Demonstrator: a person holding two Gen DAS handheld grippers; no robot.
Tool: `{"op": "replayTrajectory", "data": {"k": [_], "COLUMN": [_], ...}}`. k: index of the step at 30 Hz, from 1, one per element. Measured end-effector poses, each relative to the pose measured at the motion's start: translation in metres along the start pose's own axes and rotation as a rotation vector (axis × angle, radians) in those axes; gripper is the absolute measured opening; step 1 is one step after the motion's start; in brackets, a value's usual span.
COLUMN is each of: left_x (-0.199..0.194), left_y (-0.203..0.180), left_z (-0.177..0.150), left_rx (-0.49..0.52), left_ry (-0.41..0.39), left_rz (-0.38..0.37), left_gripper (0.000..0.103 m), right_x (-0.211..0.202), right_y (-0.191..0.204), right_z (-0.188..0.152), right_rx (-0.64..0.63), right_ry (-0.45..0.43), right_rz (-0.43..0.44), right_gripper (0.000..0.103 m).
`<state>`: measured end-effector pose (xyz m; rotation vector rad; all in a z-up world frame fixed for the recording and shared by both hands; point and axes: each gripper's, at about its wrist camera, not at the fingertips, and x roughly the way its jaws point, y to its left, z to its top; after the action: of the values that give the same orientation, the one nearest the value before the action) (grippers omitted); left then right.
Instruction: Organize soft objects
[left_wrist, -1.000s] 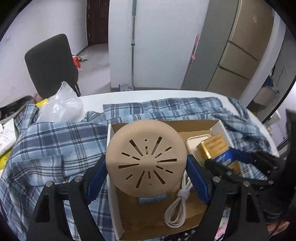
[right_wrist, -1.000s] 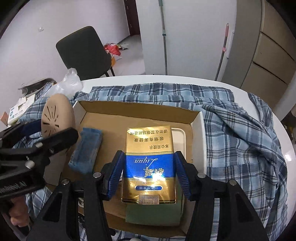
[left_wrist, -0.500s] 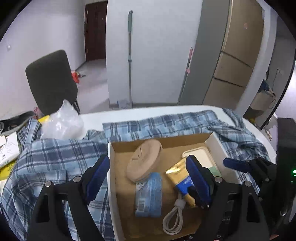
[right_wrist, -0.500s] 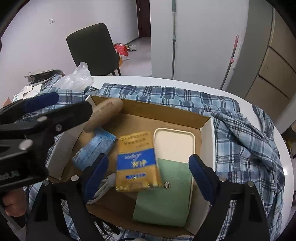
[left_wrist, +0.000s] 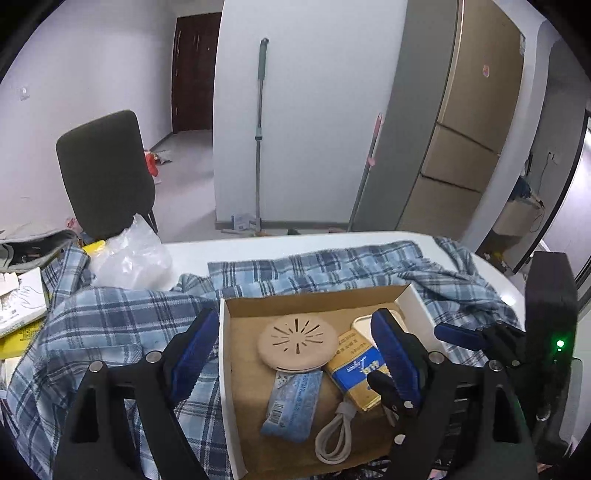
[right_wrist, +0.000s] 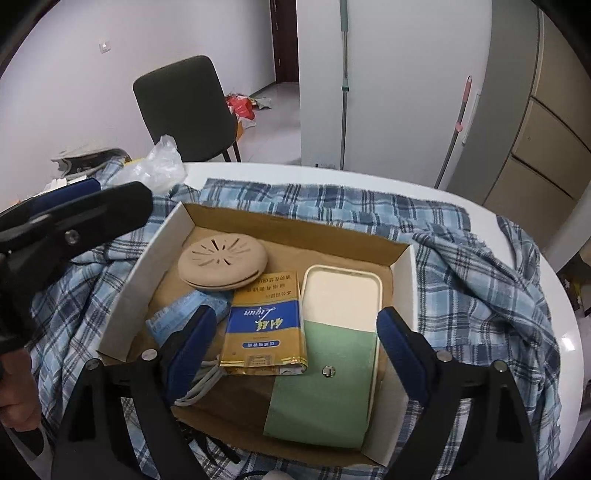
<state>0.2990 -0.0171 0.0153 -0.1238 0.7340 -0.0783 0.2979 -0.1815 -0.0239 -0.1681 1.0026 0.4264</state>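
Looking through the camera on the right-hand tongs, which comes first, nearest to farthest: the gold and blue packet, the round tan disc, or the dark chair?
1. Gold and blue packet: in the box, just ahead of the right tongs.
2. Round tan disc: toward the box's far left corner.
3. Dark chair: beyond the table, upper left.

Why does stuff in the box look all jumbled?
The gold and blue pack lies crooked, one corner under the round tan disc and its edge over the green pouch. The blue packet lies askew too. Nothing looks spilled or broken.
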Motion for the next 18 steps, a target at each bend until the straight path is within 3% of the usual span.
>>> {"op": "replayTrajectory", "data": {"k": [3,9,13,18], "left_x": [-0.022,-0.095,-0.135,-0.174], "left_y": [-0.001,-0.007,-0.014,-0.019], "left_z": [0.005,0.014,0.007,-0.009], "left_rx": [0.001,0.009,0.026,0.024], "left_ry": [-0.031,-0.194,-0.258,-0.291], "left_rz": [0.004,-0.022,-0.017,-0.046], "left_gripper": [0.086,0.087,0.101,0.103], "right_x": [-0.021,-0.092,-0.135,-0.17], "right_y": [-0.002,0.006,0.014,0.016], "right_z": [0.004,0.001,-0.013,-0.045], "right_rx": [0.01,-0.03,-0.066,-0.069], "right_ry": [-0.028,-0.166,-0.25,-0.277], "right_rz": [0.011,-0.023,-0.037,-0.089], "right_gripper": [0.088,0.088,0.102,0.102]}}
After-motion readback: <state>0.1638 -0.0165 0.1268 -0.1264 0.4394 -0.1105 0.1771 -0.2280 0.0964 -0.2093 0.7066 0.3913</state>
